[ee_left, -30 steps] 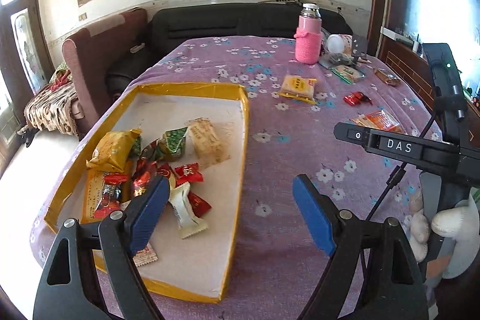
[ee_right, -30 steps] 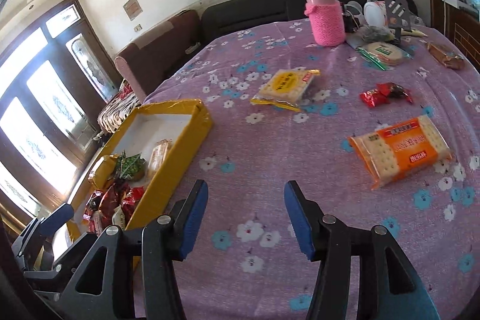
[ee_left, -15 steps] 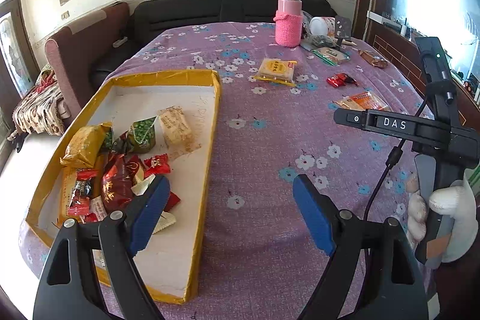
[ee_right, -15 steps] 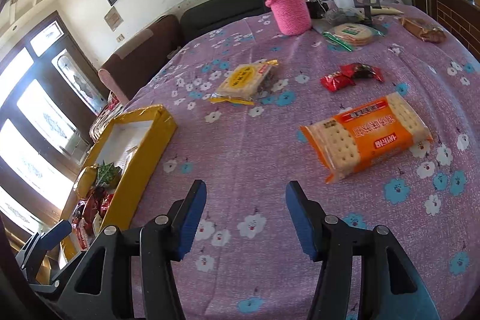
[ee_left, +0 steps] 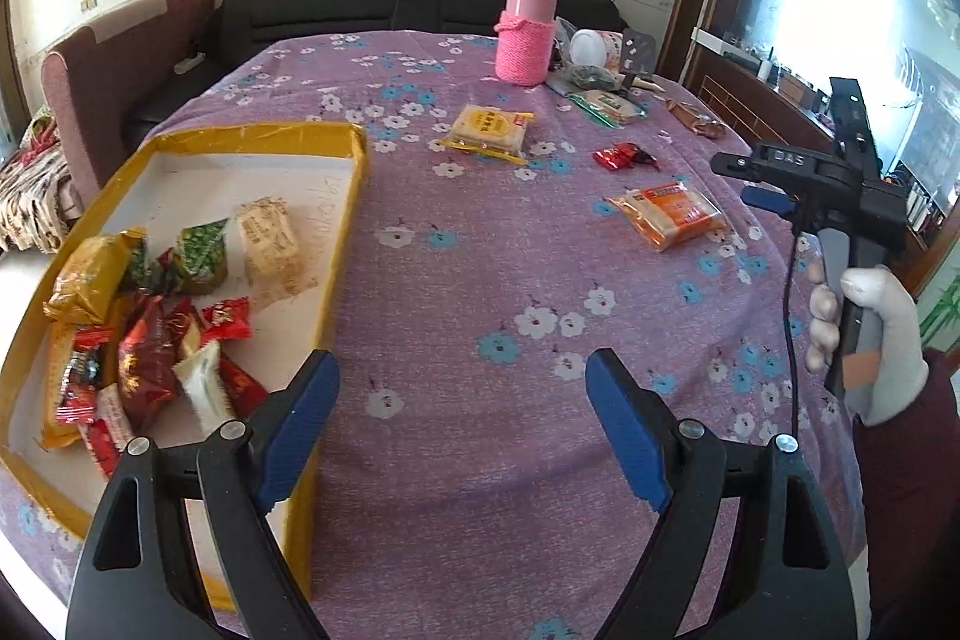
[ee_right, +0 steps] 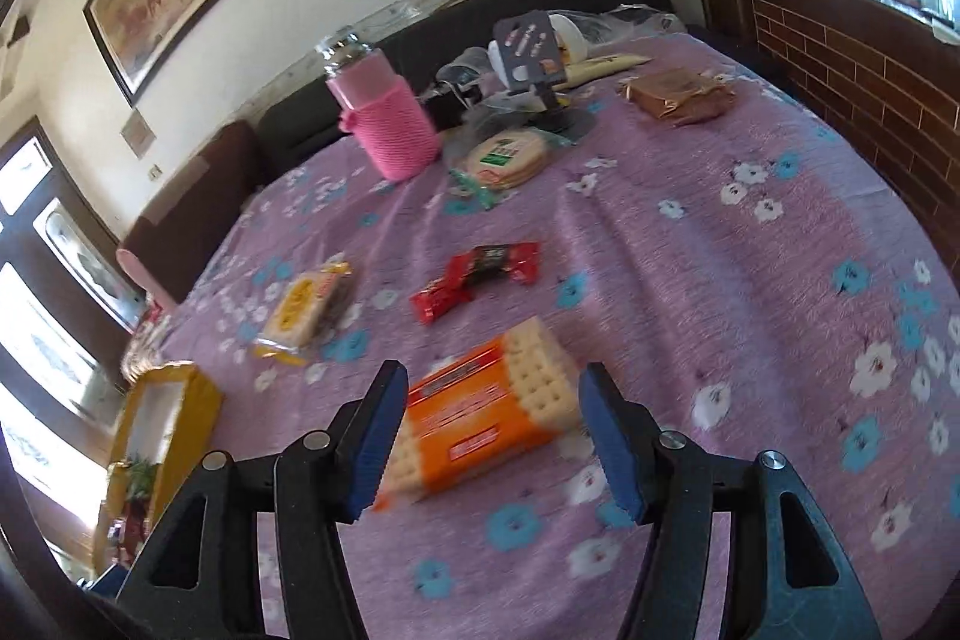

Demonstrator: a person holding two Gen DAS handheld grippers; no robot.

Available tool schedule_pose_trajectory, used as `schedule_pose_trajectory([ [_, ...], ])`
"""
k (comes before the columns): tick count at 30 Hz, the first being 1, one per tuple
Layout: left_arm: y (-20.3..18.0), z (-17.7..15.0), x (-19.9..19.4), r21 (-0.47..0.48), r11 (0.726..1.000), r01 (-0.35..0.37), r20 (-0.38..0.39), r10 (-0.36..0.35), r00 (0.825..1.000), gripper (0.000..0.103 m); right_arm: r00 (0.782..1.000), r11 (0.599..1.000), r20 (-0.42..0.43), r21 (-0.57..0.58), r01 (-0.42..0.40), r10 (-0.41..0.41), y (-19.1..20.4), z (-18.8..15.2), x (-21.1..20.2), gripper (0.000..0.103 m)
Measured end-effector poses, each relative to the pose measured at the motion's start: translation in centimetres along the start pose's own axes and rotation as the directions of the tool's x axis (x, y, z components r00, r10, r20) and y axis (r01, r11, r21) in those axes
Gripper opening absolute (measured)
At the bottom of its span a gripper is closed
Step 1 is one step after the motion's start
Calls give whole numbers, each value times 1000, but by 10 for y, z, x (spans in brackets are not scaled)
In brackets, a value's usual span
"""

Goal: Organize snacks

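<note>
Right gripper [ee_right: 489, 430] closing in on the orange cracker pack [ee_right: 486, 415]

We're straddling it with jaws just opening, not touching; long axis running 8-to-2 o'clock.

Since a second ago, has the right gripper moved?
Yes. The right gripper has closed in on the orange cracker pack, which now sits between its fingers; the yellow tray has slid toward the left edge. Its fingers have just been opening.

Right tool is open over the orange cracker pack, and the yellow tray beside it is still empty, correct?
Not quite. The yellow tray already holds a pile of wrapped snacks, as the left wrist view shows. The rest stands: the right tool is open, jaws just widened, over the orange cracker pack.
</note>
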State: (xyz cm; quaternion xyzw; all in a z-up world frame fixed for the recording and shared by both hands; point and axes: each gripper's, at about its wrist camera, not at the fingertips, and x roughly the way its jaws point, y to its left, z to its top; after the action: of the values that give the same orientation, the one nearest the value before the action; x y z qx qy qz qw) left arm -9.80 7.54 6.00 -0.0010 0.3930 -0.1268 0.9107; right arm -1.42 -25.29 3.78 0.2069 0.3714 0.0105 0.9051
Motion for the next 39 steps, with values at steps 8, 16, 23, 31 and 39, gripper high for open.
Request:
schedule_pose_trajectory([
  [8,-10,3,5,33,999,17,-11,-16,1000,85,996,996,-88,85,3,5,6,44,70,62],
  [16,1,6,9,7,999,36,-17,-36,999,85,969,985,-206,74,155,-137,21,76,136,59],
  [23,24,6,17,-71,996,60,-34,-63,997,85,960,978,-233,-172,118,-157,82,54,142,27],
  [31,18,5,10,-50,996,75,-21,-77,997,85,923,902,-384,-401,-162,-5,148,-19,102,25],
  [39,5,1,2,-9,995,103,-20,-103,994,85,879,852,-469,-422,-309,86,129,-66,29,28],
])
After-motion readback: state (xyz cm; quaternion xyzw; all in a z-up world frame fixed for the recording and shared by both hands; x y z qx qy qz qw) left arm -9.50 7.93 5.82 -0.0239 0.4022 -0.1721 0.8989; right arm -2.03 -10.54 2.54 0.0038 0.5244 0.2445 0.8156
